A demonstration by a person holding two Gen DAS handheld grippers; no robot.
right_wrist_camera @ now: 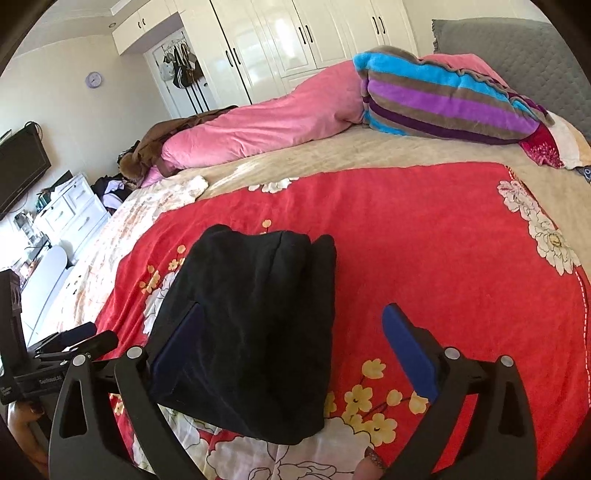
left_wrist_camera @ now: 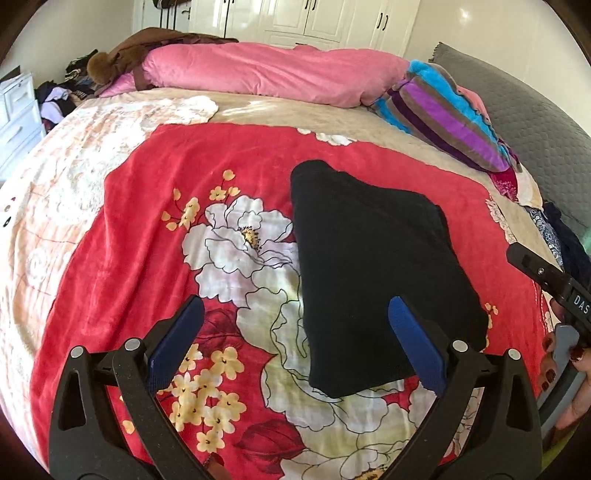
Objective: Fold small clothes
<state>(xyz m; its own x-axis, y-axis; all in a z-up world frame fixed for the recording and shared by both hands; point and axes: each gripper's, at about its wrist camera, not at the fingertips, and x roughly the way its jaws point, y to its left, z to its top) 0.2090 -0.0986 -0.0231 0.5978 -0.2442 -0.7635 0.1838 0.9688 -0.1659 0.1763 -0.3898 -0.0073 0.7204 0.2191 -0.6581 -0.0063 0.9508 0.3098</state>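
Fingers of the left gripper (left_wrist_camera: 295,339) stand wide apart above the bed, gripping nothing; its right pad hangs over the near edge of the folded black garment (left_wrist_camera: 376,266). The right gripper (right_wrist_camera: 291,350) is likewise spread wide and empty, its left pad over the garment's near corner. The garment lies folded into a compact bundle on the red floral blanket (left_wrist_camera: 155,229), roughly mid-bed. Beyond it lie a pink duvet (left_wrist_camera: 266,70) and a striped plush blanket (left_wrist_camera: 447,114), well apart from it. White wardrobe doors (right_wrist_camera: 295,33) line the far wall.
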